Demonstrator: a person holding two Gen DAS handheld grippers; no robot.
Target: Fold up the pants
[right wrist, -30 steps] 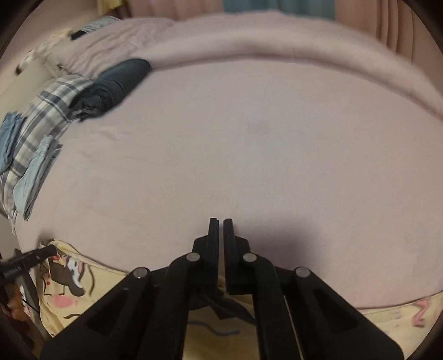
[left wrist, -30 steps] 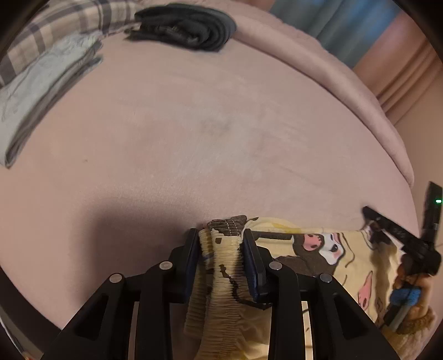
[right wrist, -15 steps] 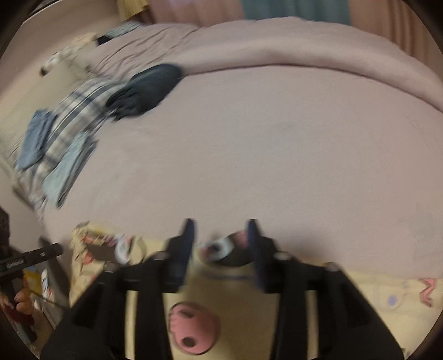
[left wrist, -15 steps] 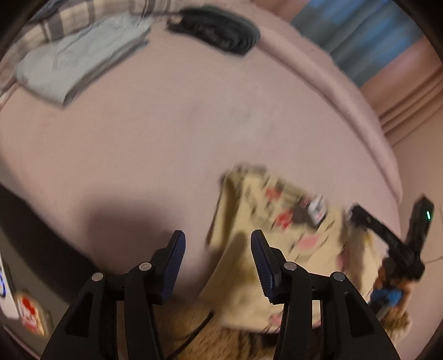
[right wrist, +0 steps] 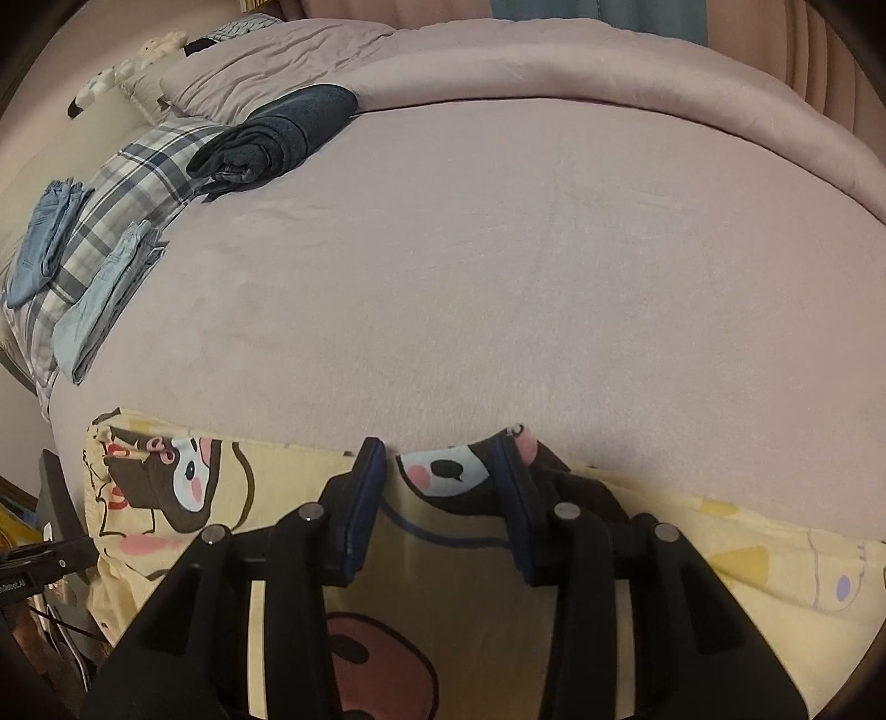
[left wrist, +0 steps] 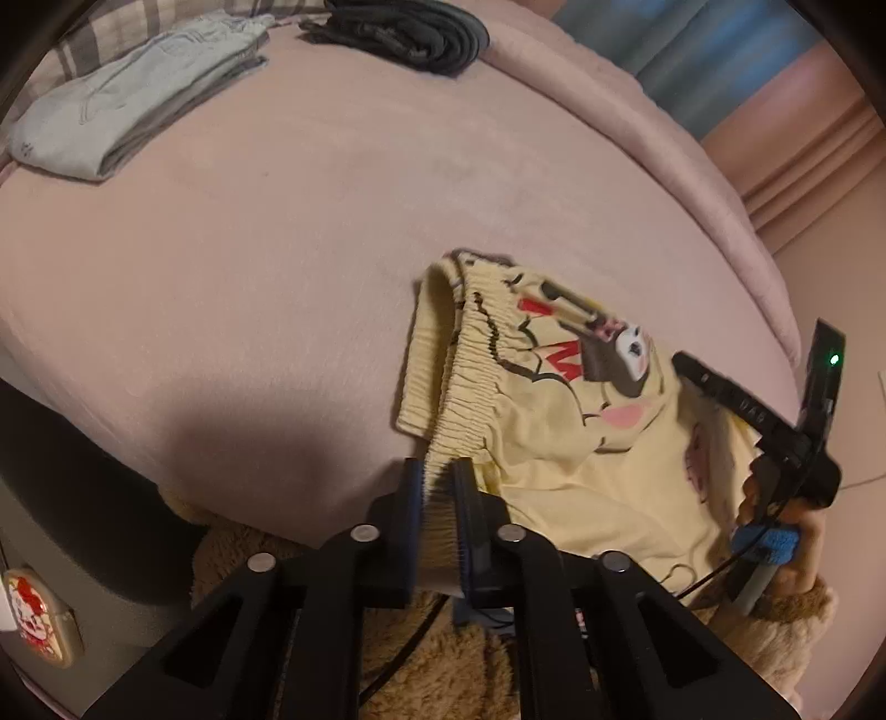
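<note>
Yellow cartoon-print pants (left wrist: 559,421) lie along the near edge of the pink bed, waistband (left wrist: 470,354) to the left in the left wrist view. My left gripper (left wrist: 438,473) is shut on the waistband's near end at the bed edge. The pants also show in the right wrist view (right wrist: 443,554), spread flat under my right gripper (right wrist: 443,459), which is open over the fabric's far edge and holds nothing. The right gripper shows in the left wrist view (left wrist: 775,432) over the pants' right side.
The pink bed cover (right wrist: 498,249) stretches beyond the pants. Folded light blue pants (left wrist: 127,94), a dark folded garment (left wrist: 410,27) and a plaid cloth (right wrist: 138,183) lie at the far left. A rolled duvet (right wrist: 609,72) lines the far side.
Both grippers let go of the pants, which dropped onto the bed. The left gripper then moved right and closed on the waistband's near end. The right gripper stays open.
</note>
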